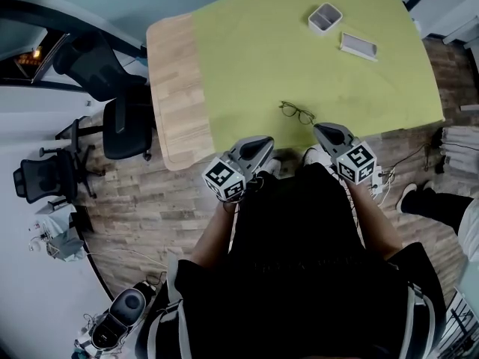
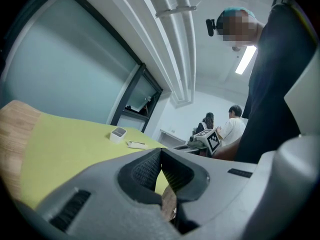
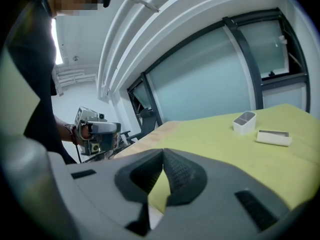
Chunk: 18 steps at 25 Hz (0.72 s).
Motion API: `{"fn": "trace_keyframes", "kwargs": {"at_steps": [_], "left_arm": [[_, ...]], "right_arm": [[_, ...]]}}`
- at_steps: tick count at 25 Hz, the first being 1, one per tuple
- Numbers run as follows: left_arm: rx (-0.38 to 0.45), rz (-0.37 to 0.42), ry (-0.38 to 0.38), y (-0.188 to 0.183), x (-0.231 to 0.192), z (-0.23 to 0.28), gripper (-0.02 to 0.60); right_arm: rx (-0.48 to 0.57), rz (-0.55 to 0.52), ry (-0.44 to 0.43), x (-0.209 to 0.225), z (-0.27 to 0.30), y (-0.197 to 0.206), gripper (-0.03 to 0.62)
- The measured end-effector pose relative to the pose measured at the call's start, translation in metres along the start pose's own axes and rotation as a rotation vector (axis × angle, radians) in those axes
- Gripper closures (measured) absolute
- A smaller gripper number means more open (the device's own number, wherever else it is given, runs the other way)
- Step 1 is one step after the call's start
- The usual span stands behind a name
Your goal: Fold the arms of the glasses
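Black clothing of the person [image 1: 299, 275] fills the lower centre of the head view, and both grippers are held just above it, at the near edge of the table [image 1: 176, 88]. The left gripper [image 1: 263, 142] is seen at lower centre-left and the right gripper [image 1: 320, 129] at lower centre-right. Each carries a marker cube [image 1: 224, 179] printed with a black-and-white square pattern.

In the left gripper view, the ribbed pads are seen pressed together at their tips with nothing between them. The same is seen in the right gripper view: pads meeting, nothing gripped.

The glasses [image 1: 297, 113] are seen lying on the green mat [image 1: 247, 51], just above the two gripper tips and touched by neither. Their long axis runs from upper left to lower right of the frame. They are too small for it to be told whether the arms are spread or folded.

Near the top of the frame, well apart from the glasses, a white box [image 1: 325, 17] is seen, with a flat white tray [image 1: 358, 45] just beside it at its lower right. Dark office chairs [image 1: 123, 126] are seen at the left of the frame, off the table.
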State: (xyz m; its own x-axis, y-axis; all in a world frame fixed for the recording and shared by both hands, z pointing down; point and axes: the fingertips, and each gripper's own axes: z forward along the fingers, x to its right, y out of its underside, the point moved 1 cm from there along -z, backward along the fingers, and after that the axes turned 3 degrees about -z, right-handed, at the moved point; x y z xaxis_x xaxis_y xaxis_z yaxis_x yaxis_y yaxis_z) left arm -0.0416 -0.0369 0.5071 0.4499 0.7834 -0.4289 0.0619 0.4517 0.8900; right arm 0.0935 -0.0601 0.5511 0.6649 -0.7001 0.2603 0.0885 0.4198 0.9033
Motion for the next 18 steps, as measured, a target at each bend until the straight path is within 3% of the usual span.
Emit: {"fn": "trace_keyframes", "kwargs": {"at_steps": [4,8,18], "left_arm": [[-0.038,0.078,0.013,-0.001,0.007,0.006,0.563],[-0.031,0.069,0.014,-0.004,0.011,0.014,0.563],[-0.018,0.064,-0.015,-0.005,0.020,0.036,0.563]], "right_arm": [[0.039,-0.044,-0.024,-0.010,-0.009,-0.009,0.565],[0.106,-0.115,-0.068,-0.023,-0.018,-0.019,0.563],[0.189,-0.077,-0.103,-0.024,-0.047,-0.032,0.561]]}}
